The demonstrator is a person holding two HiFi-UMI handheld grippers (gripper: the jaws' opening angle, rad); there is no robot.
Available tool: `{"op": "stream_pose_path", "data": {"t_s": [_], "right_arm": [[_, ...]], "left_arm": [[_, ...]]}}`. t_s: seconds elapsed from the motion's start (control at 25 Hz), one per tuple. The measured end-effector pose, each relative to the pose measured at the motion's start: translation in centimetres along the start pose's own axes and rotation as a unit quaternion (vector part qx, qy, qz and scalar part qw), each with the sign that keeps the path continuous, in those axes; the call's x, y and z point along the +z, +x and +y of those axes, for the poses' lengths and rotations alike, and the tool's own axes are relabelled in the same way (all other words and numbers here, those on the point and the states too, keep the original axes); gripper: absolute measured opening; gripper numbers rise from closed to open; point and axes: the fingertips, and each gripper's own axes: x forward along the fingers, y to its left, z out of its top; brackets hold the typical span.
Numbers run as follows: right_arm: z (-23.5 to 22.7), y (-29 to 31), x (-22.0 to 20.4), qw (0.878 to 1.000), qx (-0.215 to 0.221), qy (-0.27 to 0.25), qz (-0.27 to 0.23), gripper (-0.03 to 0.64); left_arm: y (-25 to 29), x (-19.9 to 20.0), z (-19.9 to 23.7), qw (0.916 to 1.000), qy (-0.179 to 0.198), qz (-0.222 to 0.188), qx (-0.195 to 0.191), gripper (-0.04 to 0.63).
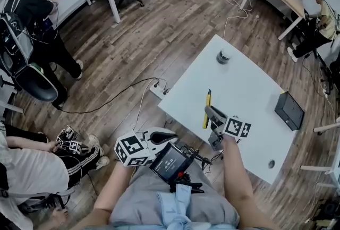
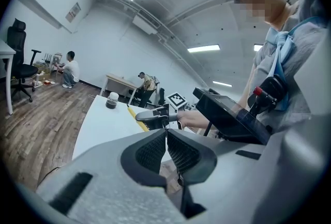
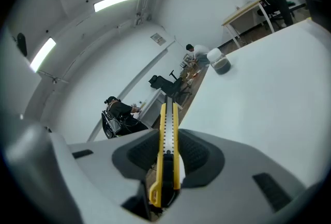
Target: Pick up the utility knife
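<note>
The right gripper [image 3: 168, 140] is clamped on the utility knife [image 3: 169, 119], seemingly clear of the surface [image 1: 247, 83] (left gripper [image 2: 166, 134] closed, empty), so the pick-up looks essentially done.

In the head view the right gripper [image 1: 211, 115] covers the lower part of the utility knife [image 1: 208, 100]. In the right gripper view the knife's rear end is lost from sight between the jaws. At the lower right of the table [image 1: 249, 91], 1 round thing [image 1: 271, 163] is too small to tell.

Left gripper [image 2: 166, 135] jaws together, right gripper [image 3: 169, 141] tight around the utility knife [image 1: 208, 99]
</note>
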Motion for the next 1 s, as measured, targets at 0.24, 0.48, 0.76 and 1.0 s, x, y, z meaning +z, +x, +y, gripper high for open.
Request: {"op": "stream_pose_path", "data": {"t_s": [0.24, 0.48, 0.76, 1.0], "right_arm": [[2.8, -2.5, 0.6, 0.999, 0.039, 0.016, -0.018, 0.124], [5.6, -5.1, 0.7, 0.996, 0.077, 0.031, -0.04, 0.124], [8.1, -7.9, 0.8, 0.992, 0.105, 0.007, -0.063, 0.124], [10.3, -9.9, 0.9, 0.989, 0.128, -0.001, -0.078, 0.124]], "left_arm": [[0.5, 0.6, -0.4, 0.9999, 0.013, 0.002, -0.008, 0.019], [0.5, 1.4, -0.9, 0.9996, 0.023, -0.001, -0.013, 0.018], [0.6, 1.6, -1.5, 0.9993, 0.034, -0.008, -0.016, 0.019], [1.3, 1.5, -2.2, 0.9991, 0.036, -0.007, -0.021, 0.019]]}}
